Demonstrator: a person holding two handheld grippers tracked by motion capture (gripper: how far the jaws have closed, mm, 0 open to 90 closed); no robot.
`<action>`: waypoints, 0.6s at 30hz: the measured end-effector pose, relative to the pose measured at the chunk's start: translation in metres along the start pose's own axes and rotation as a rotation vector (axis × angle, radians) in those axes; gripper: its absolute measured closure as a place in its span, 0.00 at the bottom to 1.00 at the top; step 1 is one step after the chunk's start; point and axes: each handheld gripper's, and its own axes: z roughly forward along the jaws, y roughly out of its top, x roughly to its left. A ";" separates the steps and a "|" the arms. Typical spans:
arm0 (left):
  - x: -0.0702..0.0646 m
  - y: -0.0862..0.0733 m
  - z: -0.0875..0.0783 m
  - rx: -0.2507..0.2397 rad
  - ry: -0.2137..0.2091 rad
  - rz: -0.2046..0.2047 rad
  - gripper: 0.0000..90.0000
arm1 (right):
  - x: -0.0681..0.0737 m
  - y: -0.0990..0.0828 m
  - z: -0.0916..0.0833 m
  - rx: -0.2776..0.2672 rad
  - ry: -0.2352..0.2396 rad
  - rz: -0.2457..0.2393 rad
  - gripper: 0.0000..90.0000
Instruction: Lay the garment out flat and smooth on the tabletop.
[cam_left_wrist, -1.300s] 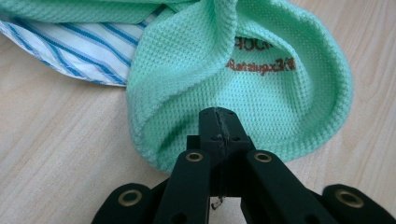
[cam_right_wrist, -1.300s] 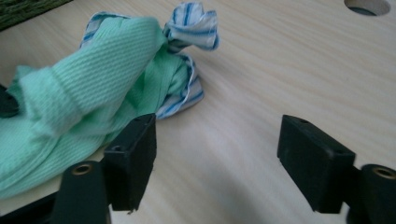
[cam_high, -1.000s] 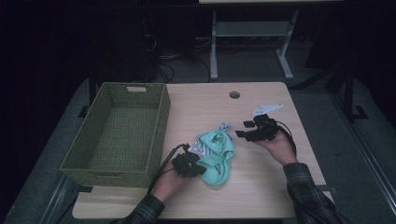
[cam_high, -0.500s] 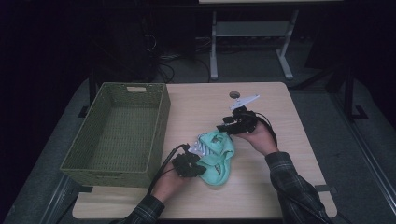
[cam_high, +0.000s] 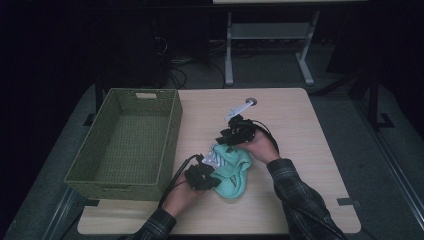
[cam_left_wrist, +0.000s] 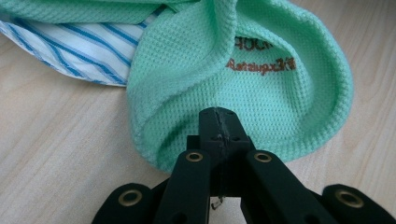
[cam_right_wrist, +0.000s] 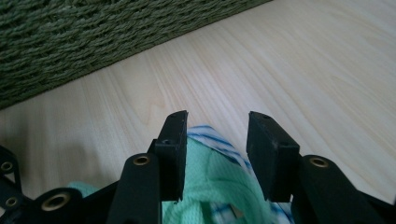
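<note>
Cloth makes up the work here: a mint-green waffle-knit garment (cam_high: 231, 172) lies bunched on the wooden desk (cam_high: 300, 150), just at 3 o'clock of the woven green basket (cam_high: 127, 140) and toward the near edge, with a blue-and-white striped piece (cam_high: 216, 159) tucked into its 11 o'clock side. In the left gripper view the green knit (cam_left_wrist: 261, 93) shows an orange printed label on its inner fold, and the striped fabric (cam_left_wrist: 74, 51) spreads out at 10 o'clock of it. The left tongs (cam_high: 202, 176) sit at the garment's 8 o'clock edge with the jaws pressed together, pinching a fold of the green knit, as the left gripper view (cam_left_wrist: 218, 122) shows from close by. The right tongs (cam_high: 231, 139) hang over the garment's 12 o'clock end; their jaws have just been closing and now stand partly spread, the green knit (cam_right_wrist: 210, 182) and a strip of the striped cloth (cam_right_wrist: 205, 133) bunched between them in the right gripper view (cam_right_wrist: 217, 140), the left jaw against the cloth and the right jaw clear of it. Behind those jaws the basket's wall (cam_right_wrist: 93, 42) runs across the top.
</note>
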 end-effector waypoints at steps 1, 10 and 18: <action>0.000 0.000 0.000 0.004 0.002 0.004 1.00 | 0.001 0.001 0.003 0.007 0.004 0.000 0.65; -0.001 0.000 0.001 -0.010 0.001 -0.008 1.00 | 0.004 0.001 0.022 0.066 0.010 -0.045 0.63; -0.002 0.000 0.001 -0.013 0.006 -0.010 1.00 | 0.007 -0.004 0.038 0.127 -0.001 -0.091 0.65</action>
